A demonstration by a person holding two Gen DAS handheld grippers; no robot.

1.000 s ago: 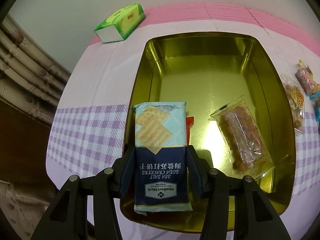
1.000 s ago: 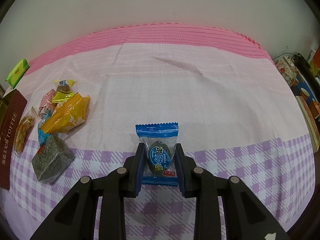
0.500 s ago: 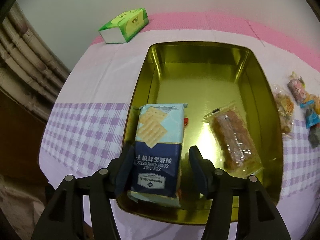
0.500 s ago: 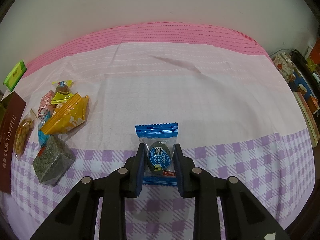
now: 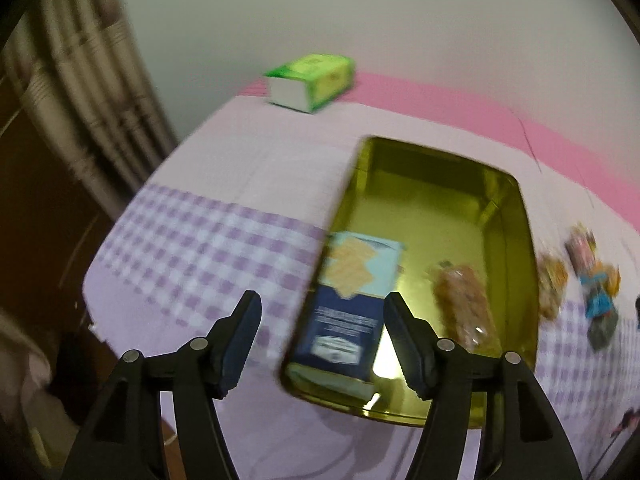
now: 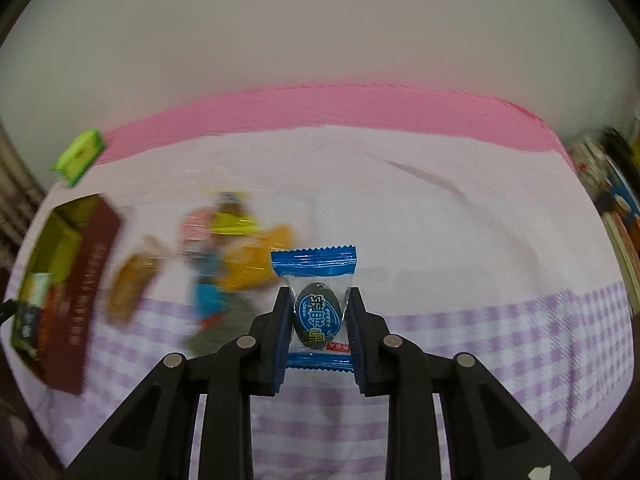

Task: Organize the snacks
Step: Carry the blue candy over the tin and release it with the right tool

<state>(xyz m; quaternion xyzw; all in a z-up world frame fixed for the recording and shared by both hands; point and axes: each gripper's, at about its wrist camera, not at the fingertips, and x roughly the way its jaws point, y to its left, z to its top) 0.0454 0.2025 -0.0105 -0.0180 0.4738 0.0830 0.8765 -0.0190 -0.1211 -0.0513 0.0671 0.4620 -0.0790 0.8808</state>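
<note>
My left gripper (image 5: 322, 322) is open and empty, above the near left corner of the gold tin (image 5: 516, 216). The soda cracker pack (image 5: 352, 300) lies inside the tin along its left wall, next to a clear wrapped snack bar (image 5: 464, 304). My right gripper (image 6: 318, 318) is shut on a blue-edged wrapped candy (image 6: 316, 312) and holds it above the cloth. Loose snacks (image 6: 240, 256) lie to its left, blurred, and show at the right of the left wrist view (image 5: 592, 280). The tin shows at far left in the right wrist view (image 6: 64, 240).
A green tissue box (image 5: 312, 80) stands at the far edge of the pink and purple-checked tablecloth (image 5: 224, 184). A brown tin lid (image 6: 84, 300) leans by the tin. A curtain (image 5: 80, 92) hangs left. Books (image 6: 616, 216) are stacked at far right.
My left gripper has opened, let go of the cracker pack in the tin, and drawn back to the left. My right gripper has lifted and swung left with the candy.
</note>
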